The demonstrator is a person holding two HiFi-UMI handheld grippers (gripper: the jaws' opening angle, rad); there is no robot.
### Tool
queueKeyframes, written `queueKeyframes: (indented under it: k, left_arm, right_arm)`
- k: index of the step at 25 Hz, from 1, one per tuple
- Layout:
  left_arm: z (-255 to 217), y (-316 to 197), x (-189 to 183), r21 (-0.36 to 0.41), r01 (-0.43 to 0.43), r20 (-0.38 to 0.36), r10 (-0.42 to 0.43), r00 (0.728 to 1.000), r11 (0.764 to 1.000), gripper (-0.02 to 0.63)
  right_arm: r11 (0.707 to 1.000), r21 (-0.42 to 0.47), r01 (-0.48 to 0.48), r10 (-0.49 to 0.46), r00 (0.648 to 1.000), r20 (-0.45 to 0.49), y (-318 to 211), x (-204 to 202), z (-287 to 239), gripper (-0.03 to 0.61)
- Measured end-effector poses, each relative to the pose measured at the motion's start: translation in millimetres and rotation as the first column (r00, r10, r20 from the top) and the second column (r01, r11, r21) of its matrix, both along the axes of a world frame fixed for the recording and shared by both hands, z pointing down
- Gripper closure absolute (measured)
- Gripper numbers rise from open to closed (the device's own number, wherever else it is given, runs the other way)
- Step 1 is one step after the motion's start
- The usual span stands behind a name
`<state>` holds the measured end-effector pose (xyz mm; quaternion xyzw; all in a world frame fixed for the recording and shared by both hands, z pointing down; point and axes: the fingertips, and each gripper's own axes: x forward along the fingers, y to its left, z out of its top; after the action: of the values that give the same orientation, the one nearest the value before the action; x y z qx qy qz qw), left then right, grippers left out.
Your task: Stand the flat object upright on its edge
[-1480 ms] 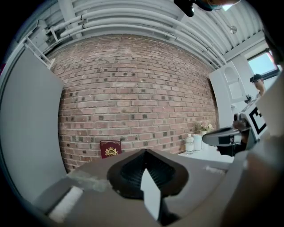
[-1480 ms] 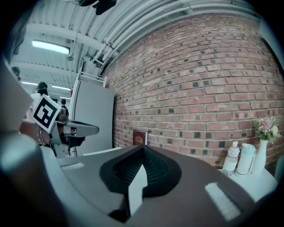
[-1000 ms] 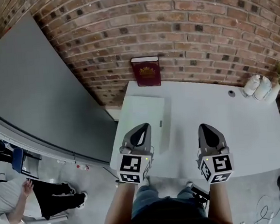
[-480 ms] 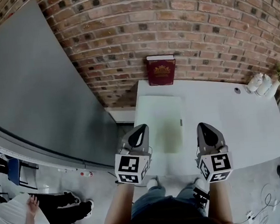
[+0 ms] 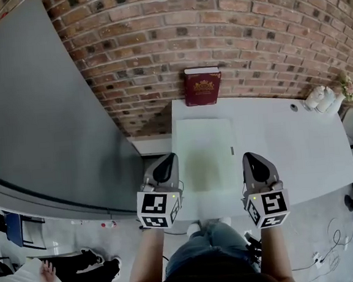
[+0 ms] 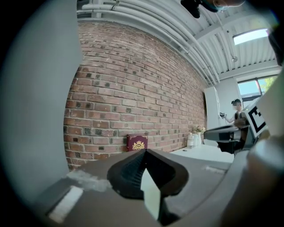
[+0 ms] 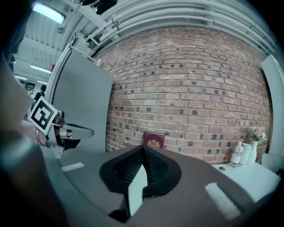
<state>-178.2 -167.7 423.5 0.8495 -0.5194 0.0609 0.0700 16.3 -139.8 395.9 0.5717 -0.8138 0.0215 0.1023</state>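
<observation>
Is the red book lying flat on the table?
No, the red book stands upright against the brick wall at the table's far edge.

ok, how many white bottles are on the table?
2. The left white bottle and the right white bottle stand side by side at the white table's far right corner, beside a small vase of flowers. Another could be hidden behind them.
</observation>
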Motion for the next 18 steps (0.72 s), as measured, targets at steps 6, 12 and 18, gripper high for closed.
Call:
queueKeyframes:
  k: [6, 12, 18]
  left_arm:
    - [9.4, -13.2, -5.0, -0.028, 0.019, -0.014, -0.019, 1.000, 0.999, 0.615]
    - [25.8, -29.3, -1.1, -0.086, 0.039, -0.035, -0.042, 0.998, 0.996, 0.615]
    - [48.3, -42.8, 1.6, -0.172, 0.043, -0.061, -0.054, 0.997, 0.984, 0.463]
  right_arm:
    - [1.000, -0.026, -0.006, 0.006, 1.000, 0.006, -11.7, 9.0, 9.8, 0.580]
    - [0.998, -0.060, -0.005, 0.008, 0.999, 0.045, -31.9, 21.7, 21.7, 0.557]
    - [0.990, -0.124, 0.063, -0.045, 0.989, 0.143, -49.5, 24.6, 39.3, 0.354]
